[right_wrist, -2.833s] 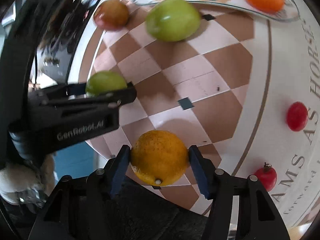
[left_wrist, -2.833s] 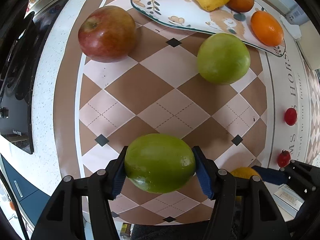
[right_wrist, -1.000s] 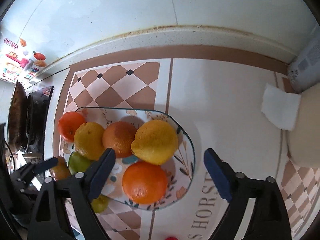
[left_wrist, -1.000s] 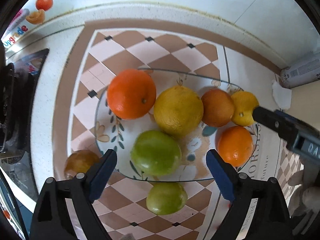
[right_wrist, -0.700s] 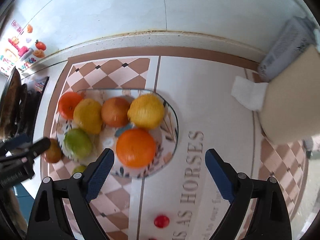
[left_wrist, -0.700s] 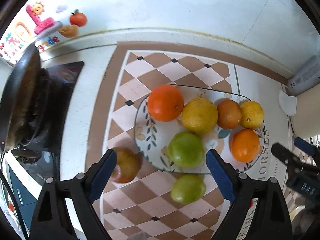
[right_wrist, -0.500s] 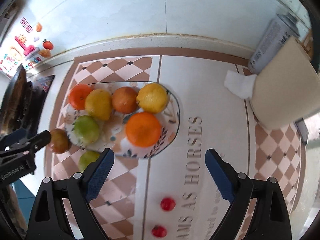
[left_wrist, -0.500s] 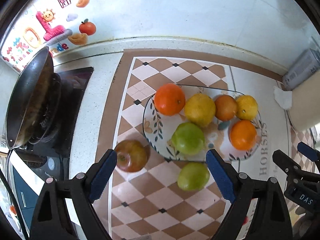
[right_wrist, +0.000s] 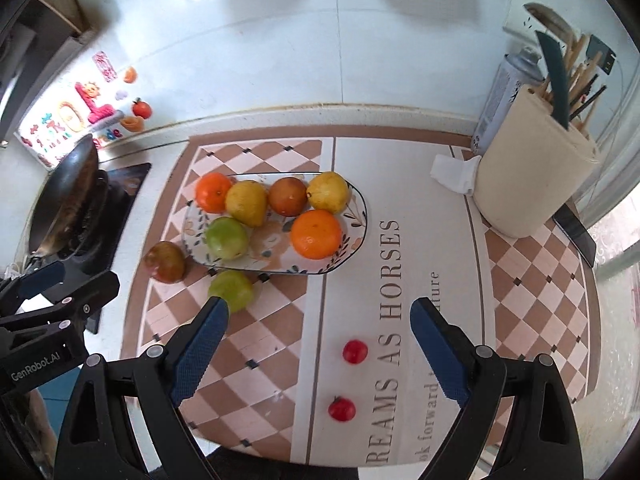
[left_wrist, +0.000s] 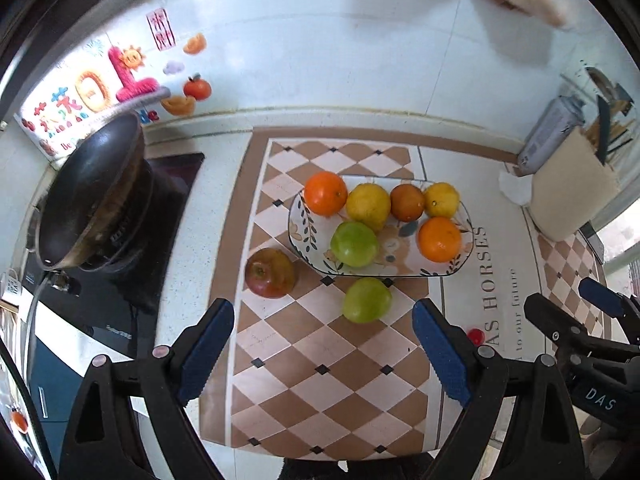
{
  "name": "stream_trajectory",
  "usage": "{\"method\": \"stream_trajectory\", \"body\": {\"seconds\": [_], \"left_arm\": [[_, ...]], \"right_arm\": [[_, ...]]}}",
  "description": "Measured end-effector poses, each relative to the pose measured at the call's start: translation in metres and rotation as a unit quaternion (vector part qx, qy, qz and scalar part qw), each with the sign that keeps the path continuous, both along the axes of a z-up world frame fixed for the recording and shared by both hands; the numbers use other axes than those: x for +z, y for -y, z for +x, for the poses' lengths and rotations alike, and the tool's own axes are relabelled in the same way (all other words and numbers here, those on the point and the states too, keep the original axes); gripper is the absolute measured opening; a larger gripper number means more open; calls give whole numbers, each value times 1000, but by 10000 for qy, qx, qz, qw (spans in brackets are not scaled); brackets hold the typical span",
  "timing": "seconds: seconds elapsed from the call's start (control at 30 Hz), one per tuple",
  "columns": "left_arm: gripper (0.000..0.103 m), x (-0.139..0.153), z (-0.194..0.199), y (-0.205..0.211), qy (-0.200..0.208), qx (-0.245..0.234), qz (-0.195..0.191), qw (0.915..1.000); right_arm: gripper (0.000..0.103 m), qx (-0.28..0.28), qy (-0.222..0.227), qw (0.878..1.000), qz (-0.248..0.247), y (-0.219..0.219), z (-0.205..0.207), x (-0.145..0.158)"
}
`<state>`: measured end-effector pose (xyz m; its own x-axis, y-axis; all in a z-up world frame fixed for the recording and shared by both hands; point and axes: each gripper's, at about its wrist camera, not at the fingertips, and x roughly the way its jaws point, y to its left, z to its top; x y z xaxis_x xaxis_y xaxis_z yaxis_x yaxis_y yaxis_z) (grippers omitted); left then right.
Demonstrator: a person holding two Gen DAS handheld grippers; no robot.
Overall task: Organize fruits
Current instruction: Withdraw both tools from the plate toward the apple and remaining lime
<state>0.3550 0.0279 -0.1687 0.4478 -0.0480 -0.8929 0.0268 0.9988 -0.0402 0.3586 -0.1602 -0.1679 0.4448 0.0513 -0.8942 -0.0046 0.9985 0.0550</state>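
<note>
A patterned plate (left_wrist: 301, 224) (right_wrist: 356, 240) on the checkered mat holds several oranges and lemons and one green fruit (left_wrist: 354, 244) (right_wrist: 226, 238). A second green fruit (left_wrist: 367, 300) (right_wrist: 231, 290) and a red apple (left_wrist: 270, 273) (right_wrist: 165, 262) lie on the mat just in front of the plate. Two small red tomatoes (right_wrist: 355, 351) (right_wrist: 341, 409) lie nearer me, to the right. My left gripper (left_wrist: 323, 344) is open and empty, raised above the mat. My right gripper (right_wrist: 319, 340) is open and empty, also raised.
A black wok (left_wrist: 92, 188) on a stove stands at the left. A beige utensil holder (right_wrist: 532, 184), a spray can (right_wrist: 500, 96) and a crumpled tissue (right_wrist: 452, 172) stand at the back right. A dark phone (right_wrist: 576, 232) lies beside the holder.
Both grippers released their fruit on the plate, opened, and have pulled back and upward; the plate and loose fruit now look smaller and farther away.
</note>
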Motion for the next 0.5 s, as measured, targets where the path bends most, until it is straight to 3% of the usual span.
{"method": "stream_trajectory", "body": {"seconds": [0.5], "left_arm": [[91, 56, -59, -6, 419, -91, -202, 9989]], "right_arm": [[94, -70, 698, 9974, 134, -5, -73, 72]]}}
